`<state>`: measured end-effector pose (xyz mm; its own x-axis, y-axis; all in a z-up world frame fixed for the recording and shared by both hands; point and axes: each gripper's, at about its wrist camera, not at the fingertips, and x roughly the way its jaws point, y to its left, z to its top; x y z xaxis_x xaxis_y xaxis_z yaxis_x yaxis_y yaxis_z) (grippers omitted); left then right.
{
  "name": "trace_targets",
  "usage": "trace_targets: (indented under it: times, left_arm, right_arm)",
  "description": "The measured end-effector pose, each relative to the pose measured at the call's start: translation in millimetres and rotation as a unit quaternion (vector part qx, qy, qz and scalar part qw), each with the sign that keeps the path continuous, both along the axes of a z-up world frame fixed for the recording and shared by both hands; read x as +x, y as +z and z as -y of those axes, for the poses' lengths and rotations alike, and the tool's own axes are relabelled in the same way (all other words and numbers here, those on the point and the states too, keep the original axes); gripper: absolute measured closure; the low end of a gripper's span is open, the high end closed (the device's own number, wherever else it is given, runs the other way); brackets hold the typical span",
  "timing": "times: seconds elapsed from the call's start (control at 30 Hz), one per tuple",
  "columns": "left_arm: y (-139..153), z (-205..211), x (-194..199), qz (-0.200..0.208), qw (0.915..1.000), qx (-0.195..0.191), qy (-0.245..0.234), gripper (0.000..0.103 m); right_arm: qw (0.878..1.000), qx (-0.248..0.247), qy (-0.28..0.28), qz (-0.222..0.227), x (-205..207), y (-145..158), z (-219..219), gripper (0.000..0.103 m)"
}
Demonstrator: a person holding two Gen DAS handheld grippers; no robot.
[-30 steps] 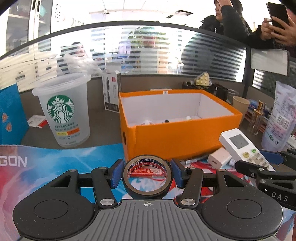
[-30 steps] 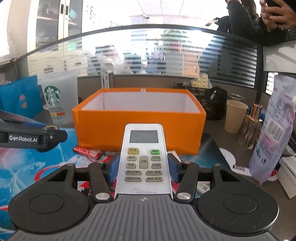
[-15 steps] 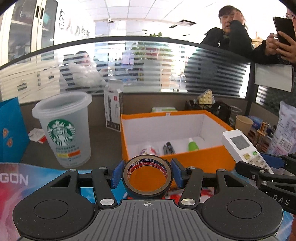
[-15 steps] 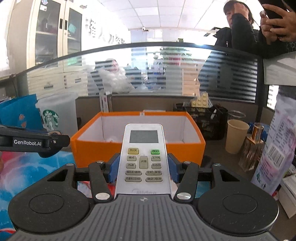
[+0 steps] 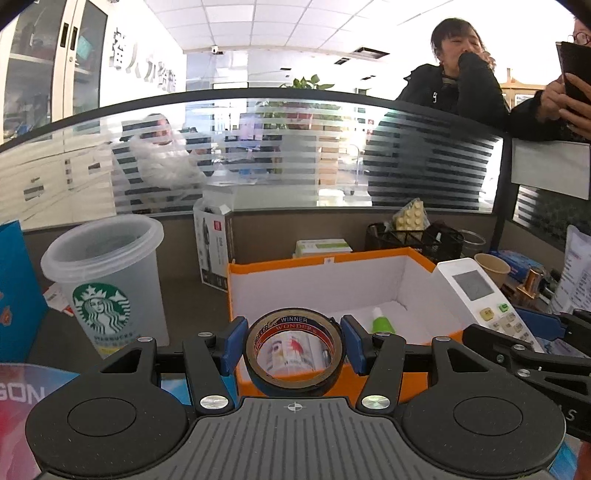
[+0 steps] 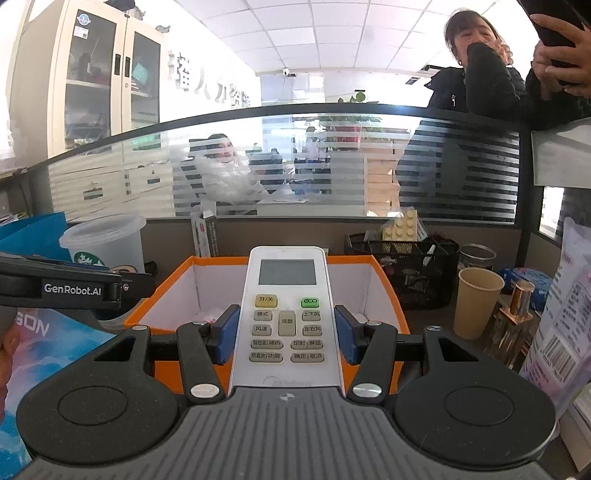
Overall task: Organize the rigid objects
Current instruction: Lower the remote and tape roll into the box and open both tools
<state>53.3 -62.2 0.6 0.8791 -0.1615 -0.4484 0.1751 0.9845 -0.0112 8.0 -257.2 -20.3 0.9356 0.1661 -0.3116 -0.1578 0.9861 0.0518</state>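
Office: striped glass desk partition (image 5: pixel 295 155), filing cabinet (image 6: pixel 92 74).

Both views are bright and evenly lit from above by the white panelled office ceiling (image 5: pixel 280 26), which nearly bleaches out in the left wrist view. Daylight glows through the frosted, striped glass partition (image 6: pixel 332 166), washing out what lies behind it. Shadows are soft and short; the inside of the orange cardboard box with white walls (image 5: pixel 332 280) is evenly lit. Focus is sharp near the centre. Fisheye distortion bows the partition's top rail into an arc, and dark vignetting cuts the corners.
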Motion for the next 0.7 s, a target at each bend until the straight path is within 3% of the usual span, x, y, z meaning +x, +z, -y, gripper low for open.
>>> trace_targets:
  times: [0.7]
  left_arm:
    - [7.6,25.7,69.0,-0.009,0.9999,0.007,-0.009,0.050]
  right_arm:
    - [1.000,-0.005,-0.011,0.005,60.4,10.6,17.7,0.053]
